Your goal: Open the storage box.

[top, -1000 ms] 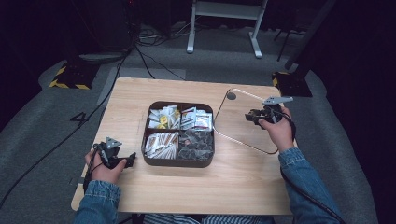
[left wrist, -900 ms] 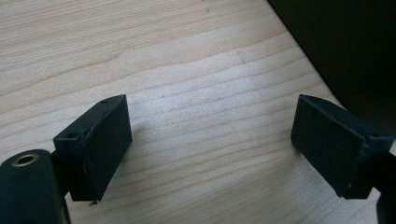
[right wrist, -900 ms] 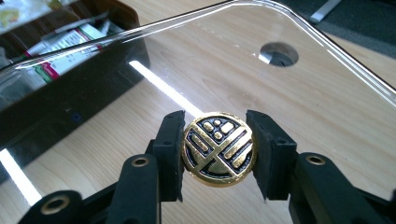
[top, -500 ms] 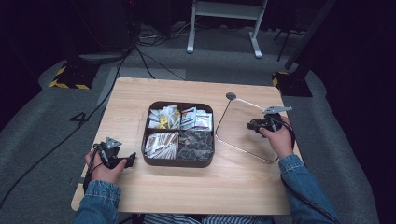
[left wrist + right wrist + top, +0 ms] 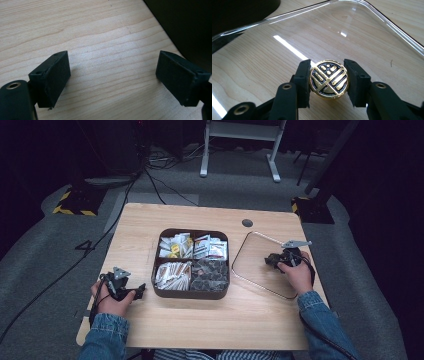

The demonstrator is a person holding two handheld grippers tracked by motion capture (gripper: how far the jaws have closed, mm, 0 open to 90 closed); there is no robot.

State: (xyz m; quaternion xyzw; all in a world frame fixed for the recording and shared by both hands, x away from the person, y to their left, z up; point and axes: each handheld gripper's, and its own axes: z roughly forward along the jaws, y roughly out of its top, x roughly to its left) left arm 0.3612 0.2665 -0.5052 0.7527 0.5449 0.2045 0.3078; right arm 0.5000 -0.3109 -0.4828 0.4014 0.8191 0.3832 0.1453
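On the wooden table (image 5: 200, 330) we saw a dark box (image 5: 191, 293) with four compartments near the middle. The two far compartments held small paper packets, yellow-white ones at the left and white ones with red marks at the right; the near left one held pale striped packets and the near right one held dark packets. To the right of the box, just beside it, a clear lid (image 5: 252, 265) lay flat on the wood. A small dark round hole (image 5: 247, 222) sat in the table beyond the lid. Cables ran over the grey floor behind the table.

Nothing stood between the box and the lid. In the right gripper view the rim of the lid curved around the gripper, and a dark corner of the box showed at the upper left.

Our right gripper (image 5: 328, 81) was over the lid, with the hand resting at its near right edge, and its jaws pinched the round knob (image 5: 329, 78) of the lid from both sides. Our left gripper (image 5: 112, 80) lay low near the left front corner of the table, pointing toward the box, with its jaws spread wide over bare wood.

The knob carried a gold and black pattern of bars; we could read no words on it, and the print on the packets was too small.
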